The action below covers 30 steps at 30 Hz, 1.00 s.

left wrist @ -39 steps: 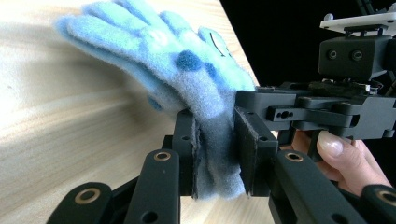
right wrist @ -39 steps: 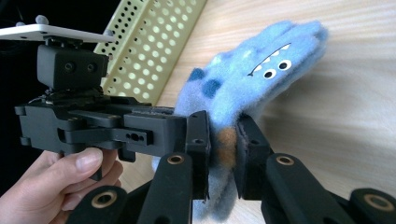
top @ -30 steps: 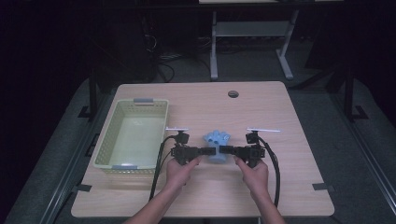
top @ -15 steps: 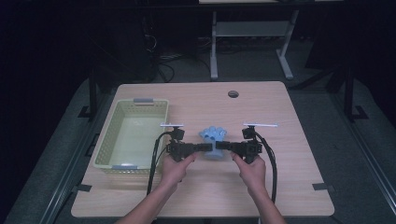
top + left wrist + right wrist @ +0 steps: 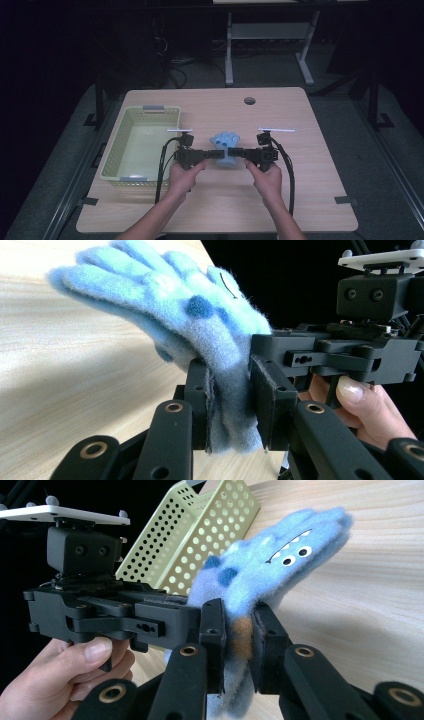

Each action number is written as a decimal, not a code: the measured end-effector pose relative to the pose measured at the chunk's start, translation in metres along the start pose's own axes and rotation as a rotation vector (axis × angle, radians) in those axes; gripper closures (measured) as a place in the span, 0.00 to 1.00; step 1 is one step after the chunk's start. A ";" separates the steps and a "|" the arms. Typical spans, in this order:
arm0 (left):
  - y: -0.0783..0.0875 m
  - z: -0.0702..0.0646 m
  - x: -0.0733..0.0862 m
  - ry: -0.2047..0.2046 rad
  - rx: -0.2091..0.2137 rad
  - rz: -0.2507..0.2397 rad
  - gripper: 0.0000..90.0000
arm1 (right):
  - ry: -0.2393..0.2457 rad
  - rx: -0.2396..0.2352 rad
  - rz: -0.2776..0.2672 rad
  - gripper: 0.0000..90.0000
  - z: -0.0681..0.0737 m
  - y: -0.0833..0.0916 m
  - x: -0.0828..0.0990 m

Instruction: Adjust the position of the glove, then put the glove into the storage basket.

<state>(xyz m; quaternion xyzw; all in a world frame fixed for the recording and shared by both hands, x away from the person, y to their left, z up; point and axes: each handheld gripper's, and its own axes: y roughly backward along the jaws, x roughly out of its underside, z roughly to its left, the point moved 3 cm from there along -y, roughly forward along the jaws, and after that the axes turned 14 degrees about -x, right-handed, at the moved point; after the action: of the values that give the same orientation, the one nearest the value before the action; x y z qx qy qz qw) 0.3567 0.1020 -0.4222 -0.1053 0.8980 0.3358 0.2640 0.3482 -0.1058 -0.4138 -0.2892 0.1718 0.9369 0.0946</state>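
The table (image 5: pixel 310 180) is a light wood rectangle with a round hole (image 5: pixel 249 100) near its far edge. Its right half and the near strip in front of the person are bare, giving open room on those sides. A pale green perforated basket (image 5: pixel 112 162) occupies the left part, its long side running parallel to the left table edge and close to it; bare wood separates the basket's right wall from the left hand-held gripper (image 5: pixel 212 154).

At mid-table, the two hand-held grippers point toward each other. The left hand-held gripper is clenched on the cuff end of a fuzzy blue glove (image 5: pixel 225 146), as the left gripper view shows with fabric pinched between both pads (image 5: pixel 202 407). The right hand-held gripper (image 5: pixel 240 153) is likewise clenched on the glove from the opposite side. The glove carries a printed monster face (image 5: pixel 292 555) and darker blue spots; its fingers extend toward the far edge.

Compared with one second earlier, both grippers and the glove have shifted slightly toward the far edge and the basket side. Grip on the glove is unchanged.
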 end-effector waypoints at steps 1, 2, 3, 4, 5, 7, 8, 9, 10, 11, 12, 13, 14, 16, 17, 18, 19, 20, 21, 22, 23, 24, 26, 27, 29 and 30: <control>0.001 0.000 0.000 -0.002 0.000 0.002 0.78 | -0.003 -0.003 -0.001 0.87 0.000 0.000 0.000; 0.001 0.000 -0.001 -0.006 0.001 0.002 0.78 | -0.003 -0.003 -0.001 0.87 0.001 0.000 0.000; 0.002 -0.001 -0.001 -0.002 0.000 0.001 0.78 | 0.001 -0.002 -0.001 0.87 0.001 -0.001 -0.001; 0.004 -0.001 -0.002 -0.004 -0.002 -0.002 0.78 | 0.000 -0.004 0.000 0.87 0.002 -0.001 -0.001; 0.005 -0.001 -0.003 -0.010 -0.002 -0.003 0.78 | 0.002 -0.006 -0.002 0.87 0.003 -0.002 -0.002; 0.008 -0.001 -0.005 -0.008 -0.002 -0.007 0.78 | 0.006 -0.007 -0.002 0.87 0.005 -0.003 -0.004; 0.009 -0.001 -0.006 -0.013 -0.005 -0.009 0.78 | 0.010 -0.009 0.001 0.87 0.006 -0.004 -0.004; 0.010 -0.001 -0.006 -0.014 -0.004 -0.010 0.78 | 0.016 -0.009 0.002 0.87 0.007 -0.005 -0.006; 0.012 -0.001 -0.007 -0.011 -0.003 -0.013 0.78 | 0.014 -0.012 0.002 0.87 0.008 -0.005 -0.006; 0.013 -0.001 -0.007 -0.016 -0.005 -0.014 0.78 | 0.018 -0.018 -0.001 0.87 0.008 -0.006 -0.007; 0.014 -0.001 -0.008 -0.015 -0.005 -0.016 0.78 | 0.014 -0.018 -0.002 0.87 0.009 -0.007 -0.007; 0.015 0.000 -0.008 -0.016 -0.006 -0.016 0.78 | 0.013 -0.021 -0.001 0.87 0.009 -0.008 -0.007; 0.016 0.000 -0.008 -0.012 -0.006 -0.017 0.78 | 0.015 -0.021 0.000 0.87 0.010 -0.008 -0.008; 0.017 0.001 -0.009 -0.007 -0.006 -0.016 0.78 | 0.018 -0.022 0.001 0.87 0.010 -0.010 -0.008; 0.018 0.002 -0.009 -0.006 -0.006 -0.017 0.78 | 0.015 -0.024 0.002 0.87 0.010 -0.011 -0.009; 0.019 0.003 -0.010 -0.010 -0.006 -0.019 0.78 | 0.011 -0.025 0.003 0.87 0.011 -0.012 -0.009; 0.020 0.003 -0.010 -0.006 -0.006 -0.021 0.78 | 0.010 -0.026 0.004 0.87 0.011 -0.013 -0.010; 0.021 0.004 -0.010 -0.008 -0.003 -0.024 0.78 | 0.013 -0.029 0.006 0.87 0.012 -0.014 -0.010; 0.022 0.004 -0.011 -0.005 -0.004 -0.025 0.78 | 0.016 -0.031 0.007 0.87 0.012 -0.015 -0.011; 0.023 0.005 -0.011 -0.003 0.000 -0.025 0.78 | 0.016 -0.034 0.008 0.87 0.013 -0.016 -0.012; 0.024 0.006 -0.011 -0.003 -0.002 -0.026 0.78 | 0.016 -0.031 0.013 0.87 0.014 -0.017 -0.012; 0.026 0.007 -0.012 0.000 -0.001 -0.028 0.78 | 0.021 -0.033 0.013 0.87 0.015 -0.018 -0.013; 0.030 0.008 -0.012 0.003 -0.003 -0.034 0.78 | 0.023 -0.036 0.018 0.87 0.017 -0.021 -0.014; 0.031 0.009 -0.013 -0.003 -0.003 -0.033 0.78 | 0.028 -0.037 0.020 0.87 0.018 -0.023 -0.015; 0.035 0.010 -0.013 0.002 -0.006 -0.040 0.78 | 0.024 -0.041 0.026 0.87 0.020 -0.026 -0.016; 0.037 0.011 -0.014 0.002 -0.007 -0.042 0.78 | 0.026 -0.040 0.026 0.87 0.021 -0.028 -0.017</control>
<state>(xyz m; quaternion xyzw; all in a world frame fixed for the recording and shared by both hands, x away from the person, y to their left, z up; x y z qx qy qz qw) 0.3592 0.1378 -0.4013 -0.1256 0.8946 0.3334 0.2699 0.3591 -0.0735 -0.3952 -0.3011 0.1579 0.9375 0.0743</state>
